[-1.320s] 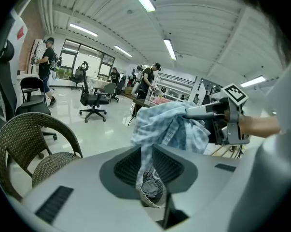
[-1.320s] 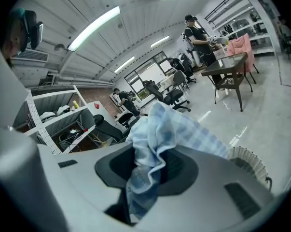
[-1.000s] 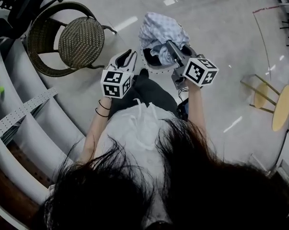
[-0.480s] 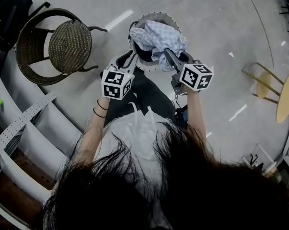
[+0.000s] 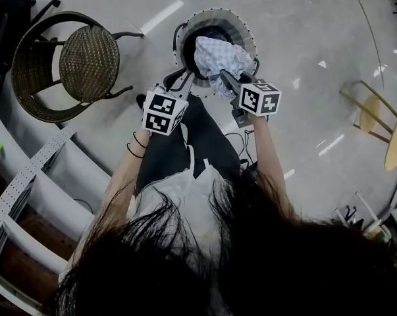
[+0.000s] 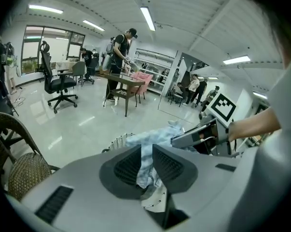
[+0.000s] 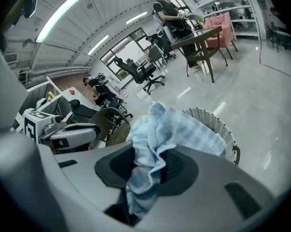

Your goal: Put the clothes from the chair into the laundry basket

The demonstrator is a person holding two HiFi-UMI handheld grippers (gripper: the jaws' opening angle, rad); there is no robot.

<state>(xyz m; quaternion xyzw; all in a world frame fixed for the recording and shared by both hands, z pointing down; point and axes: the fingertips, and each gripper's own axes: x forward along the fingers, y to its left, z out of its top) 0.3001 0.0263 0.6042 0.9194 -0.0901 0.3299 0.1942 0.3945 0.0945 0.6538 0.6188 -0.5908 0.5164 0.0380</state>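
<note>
Floor: glossy pale grey all round you, streaked with lamp glare
Ceiling lights: long lit strips above you
Windows: on the far wall, daylight behind
Shelves: white, along your left
Stool: wooden, well to your right
Office chair: black, near the windows
Table: dark, mid-room

Head view: set above person's hair, faces fwd & steeply down, mid-range over left hand-held gripper, right hand-held gripper, laundry basket & wicker chair. Left gripper view: rides on left one, looks along own jaws, v. close on blue cloth; basket rim just beyond, right one at centre-right. Right gripper view: same setup, mirrored, faces basket w/ left one at far left. Shared by all three: cloth, basket, chair.
</note>
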